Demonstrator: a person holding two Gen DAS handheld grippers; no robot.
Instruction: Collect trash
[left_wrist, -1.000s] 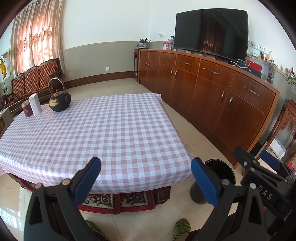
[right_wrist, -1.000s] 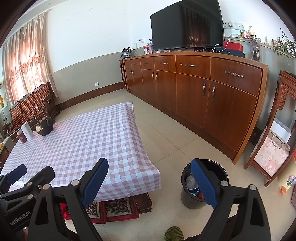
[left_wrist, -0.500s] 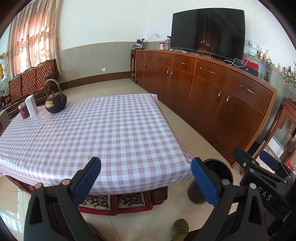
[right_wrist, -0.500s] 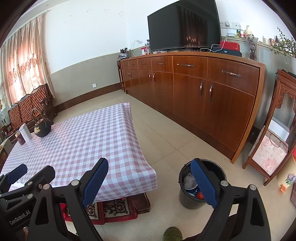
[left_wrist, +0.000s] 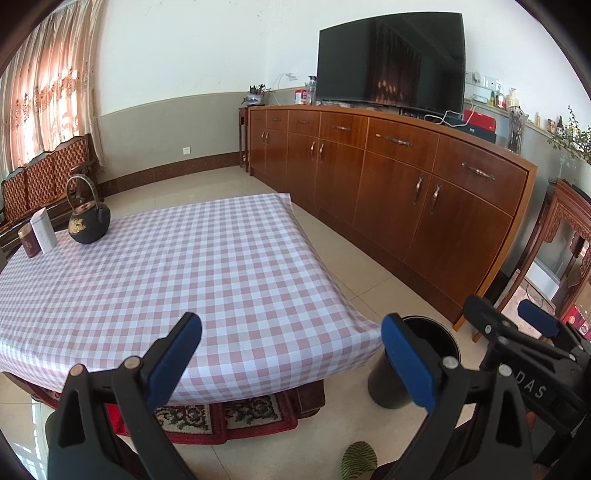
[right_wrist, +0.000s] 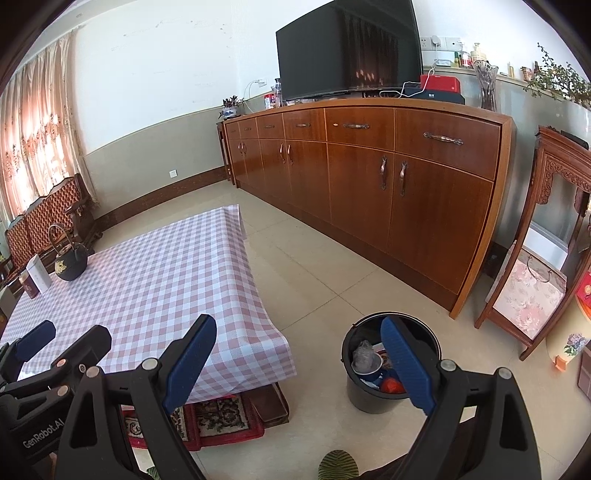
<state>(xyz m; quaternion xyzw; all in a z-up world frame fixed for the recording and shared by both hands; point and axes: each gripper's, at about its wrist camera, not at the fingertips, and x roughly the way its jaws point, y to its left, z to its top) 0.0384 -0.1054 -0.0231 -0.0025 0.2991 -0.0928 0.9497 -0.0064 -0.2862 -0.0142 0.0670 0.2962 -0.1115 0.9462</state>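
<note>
A black trash bin (right_wrist: 384, 398) stands on the floor right of the table; inside it lie a crumpled clear plastic piece, a blue-rimmed cup and something orange. It also shows in the left wrist view (left_wrist: 436, 336), behind a finger. My left gripper (left_wrist: 291, 328) is open and empty, held above the near edge of the checkered tablecloth (left_wrist: 177, 266). My right gripper (right_wrist: 299, 332) is open and empty, above the floor between the table (right_wrist: 155, 280) and the bin.
A black iron teapot (left_wrist: 88, 221), a white box (left_wrist: 43, 229) and a dark red tin (left_wrist: 28, 242) stand at the table's far left. A long wooden sideboard (right_wrist: 369, 173) with a TV (right_wrist: 347, 48) runs along the right. A carved wooden stand (right_wrist: 546, 258) is at far right.
Both views have shifted a little; the scene has slid left and the bin and sideboard appear slightly nearer. Both grippers stay open and empty.
</note>
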